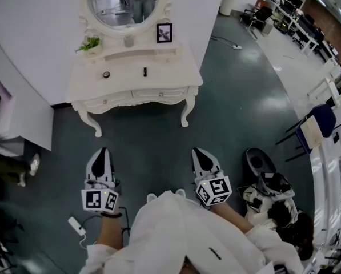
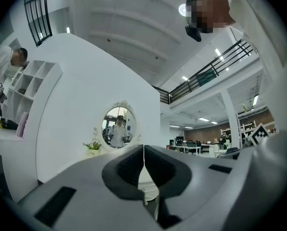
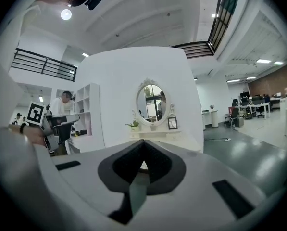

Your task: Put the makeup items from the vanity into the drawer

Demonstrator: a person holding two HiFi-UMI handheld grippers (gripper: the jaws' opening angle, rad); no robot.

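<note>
A white vanity (image 1: 176, 79) with an oval mirror (image 1: 123, 4) stands against the wall ahead. On its top lie a small round compact (image 1: 105, 75) and a dark lipstick tube (image 1: 144, 72). The drawer (image 1: 159, 92) in its front is closed. My left gripper (image 1: 102, 153) and right gripper (image 1: 200, 154) are held over the floor well short of the vanity, both shut with nothing between the jaws. The vanity (image 3: 181, 134) and its mirror (image 3: 152, 101) show beyond the right jaws, and the mirror (image 2: 118, 127) shows beyond the left jaws.
On the vanity stand a small potted plant (image 1: 90, 44) and a framed picture (image 1: 164, 32). A white shelf unit (image 1: 1, 119) is at the left. A bag and gear (image 1: 270, 196) lie on the floor at the right, a blue chair (image 1: 316, 124) beyond. A power strip (image 1: 76, 226) lies by my left foot.
</note>
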